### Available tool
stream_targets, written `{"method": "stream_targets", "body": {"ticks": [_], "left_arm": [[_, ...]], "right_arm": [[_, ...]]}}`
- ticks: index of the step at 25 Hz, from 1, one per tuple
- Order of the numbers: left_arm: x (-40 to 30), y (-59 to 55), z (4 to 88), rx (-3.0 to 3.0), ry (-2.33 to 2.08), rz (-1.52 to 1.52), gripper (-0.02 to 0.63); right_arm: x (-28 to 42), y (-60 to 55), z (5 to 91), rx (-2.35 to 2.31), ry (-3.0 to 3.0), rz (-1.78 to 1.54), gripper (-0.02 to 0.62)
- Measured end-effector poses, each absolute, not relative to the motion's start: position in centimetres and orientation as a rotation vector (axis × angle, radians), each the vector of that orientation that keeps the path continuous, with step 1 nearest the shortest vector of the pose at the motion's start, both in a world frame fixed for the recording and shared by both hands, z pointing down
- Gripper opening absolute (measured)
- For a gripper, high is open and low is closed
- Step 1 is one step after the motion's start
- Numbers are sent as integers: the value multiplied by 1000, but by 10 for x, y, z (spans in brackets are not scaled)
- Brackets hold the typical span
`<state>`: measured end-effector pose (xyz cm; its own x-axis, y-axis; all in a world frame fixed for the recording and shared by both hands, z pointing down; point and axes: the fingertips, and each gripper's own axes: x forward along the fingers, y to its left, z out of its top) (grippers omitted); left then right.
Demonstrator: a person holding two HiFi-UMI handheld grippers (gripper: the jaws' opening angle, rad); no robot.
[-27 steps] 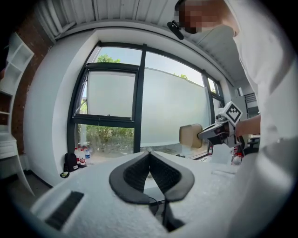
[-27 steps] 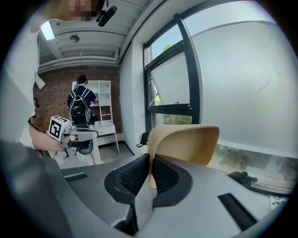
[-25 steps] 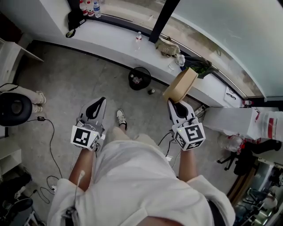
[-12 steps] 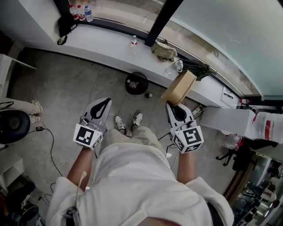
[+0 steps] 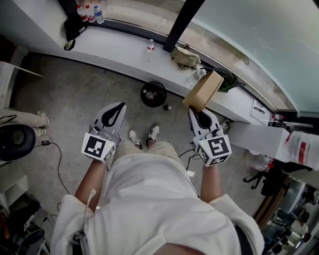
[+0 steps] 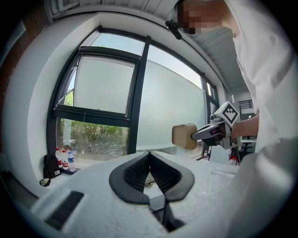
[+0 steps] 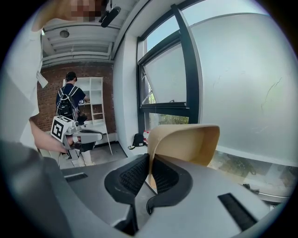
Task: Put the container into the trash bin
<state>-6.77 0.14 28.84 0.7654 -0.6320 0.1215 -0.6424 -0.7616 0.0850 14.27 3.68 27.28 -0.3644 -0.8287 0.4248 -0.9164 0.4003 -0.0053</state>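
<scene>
- Pinching one thin wall of the tan container (image 5: 203, 90), the right tool (image 5: 198, 113) held it in the air above the floor (image 5: 75, 94), close to the white window ledge (image 5: 119, 42).
- The black trash bin (image 5: 152, 93) stood on the floor against that ledge, off to the left of the container and not beneath it.
- Risk: the pads gripped one edge only. That wall could flex or slide free, and the container would probably drop short of the bin.
- Risk: the bin mouth looked narrow beside the container. An off-centre release would likely leave it on the rim or the floor.
- The left tool (image 5: 115, 110) was pressed together with nothing in it, apart from the bin.
- Writing: none was legible. The tool cubes carried only black-and-white square patterns, and the labels on the bottles (image 5: 89, 12) were too small to read.
</scene>
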Motion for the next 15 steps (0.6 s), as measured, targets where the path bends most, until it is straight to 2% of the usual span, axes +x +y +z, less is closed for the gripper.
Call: {"method": "stream_targets", "body": {"ticks": [10, 15], "left_arm": [[-55, -34, 302, 2805, -1082, 169, 15], [-49, -43, 347, 2743, -1077, 220, 15]], "right_arm": [[155, 7, 313, 1403, -2300, 402, 25], [153, 0, 367, 1301, -2292, 521, 25]]}}
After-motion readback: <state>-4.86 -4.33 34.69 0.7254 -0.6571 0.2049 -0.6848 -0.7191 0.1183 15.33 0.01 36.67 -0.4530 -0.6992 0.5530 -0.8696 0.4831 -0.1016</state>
